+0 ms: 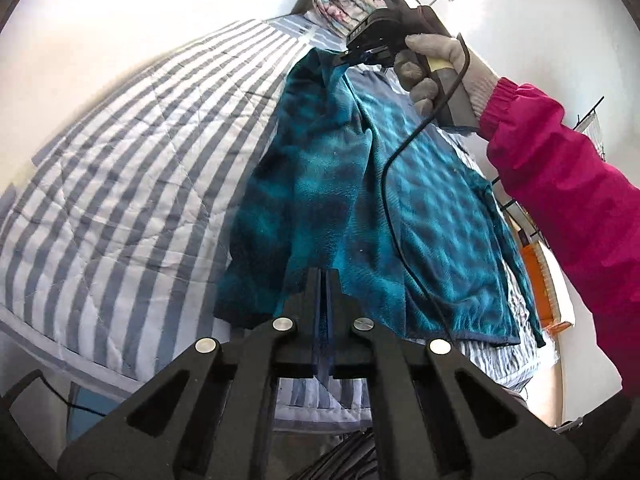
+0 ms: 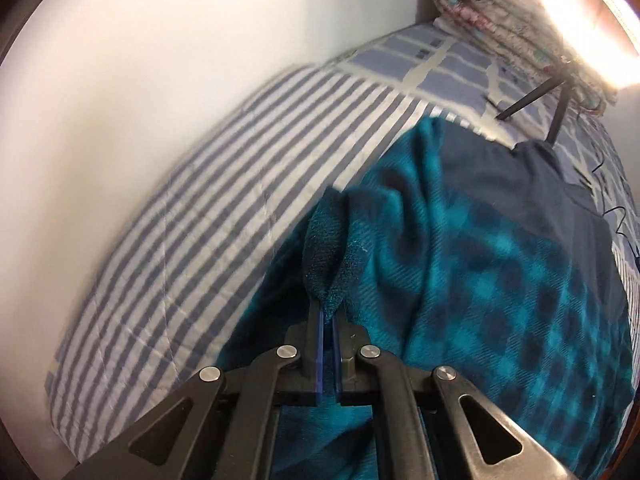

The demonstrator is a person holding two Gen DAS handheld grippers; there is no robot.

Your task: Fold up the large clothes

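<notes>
Folding has barely begun: the teal fleece top (image 1: 360,200) lies mostly spread on the striped bed (image 1: 120,184). Left tongs (image 1: 325,280) and right tongs (image 2: 329,304) each clamp its edge.

Person is wearing a light grey knit glove (image 1: 444,76) and a magenta jacket sleeve (image 1: 560,184) with a ribbed cuff. Left gripper (image 1: 325,280) is showing matte black linkage arms with triangular cutouts, four round silver pivot screws, and blue-edged pads. Right gripper (image 2: 327,312) is looking the same build: black arms, silver screws, blue pad edges. A thin black cable (image 1: 396,200) is trailing from the right gripper's dark handle with its tan patch.
</notes>
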